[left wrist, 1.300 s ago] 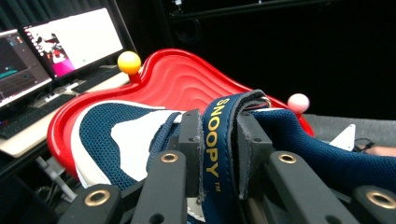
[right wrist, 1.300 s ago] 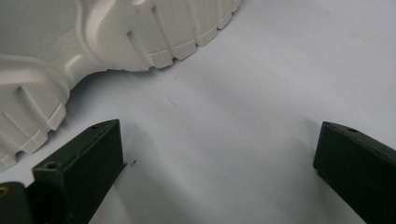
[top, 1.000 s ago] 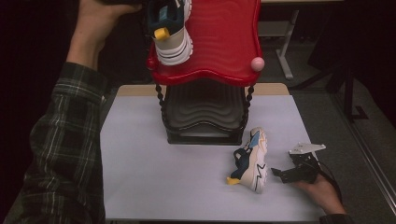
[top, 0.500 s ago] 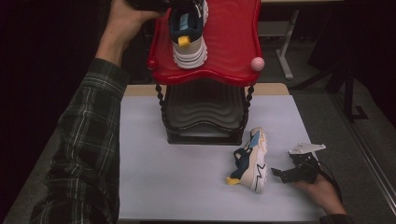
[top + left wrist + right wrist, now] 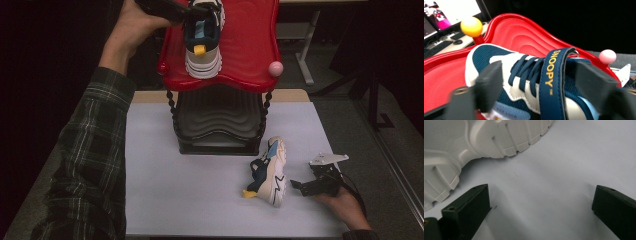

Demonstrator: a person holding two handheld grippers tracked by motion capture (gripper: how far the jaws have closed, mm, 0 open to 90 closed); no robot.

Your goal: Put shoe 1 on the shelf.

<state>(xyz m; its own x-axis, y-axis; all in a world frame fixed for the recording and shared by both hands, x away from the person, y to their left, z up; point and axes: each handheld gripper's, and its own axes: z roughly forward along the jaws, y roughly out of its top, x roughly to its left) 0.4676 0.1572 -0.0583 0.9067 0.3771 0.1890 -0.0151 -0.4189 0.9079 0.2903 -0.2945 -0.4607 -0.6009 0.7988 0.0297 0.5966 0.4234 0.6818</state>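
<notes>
Fingers of the left gripper (image 5: 536, 87) have just been opening and stand wide on either side of the navy shoe (image 5: 534, 82), which sits on the red rack shelf (image 5: 524, 35). Right gripper (image 5: 541, 212) fingers gape wide on the bench (image 5: 564, 165), the second shoe's sole (image 5: 474, 140) just ahead.

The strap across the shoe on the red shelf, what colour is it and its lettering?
The strap is navy blue with yellow lettering, clearest in the left gripper view.
</notes>
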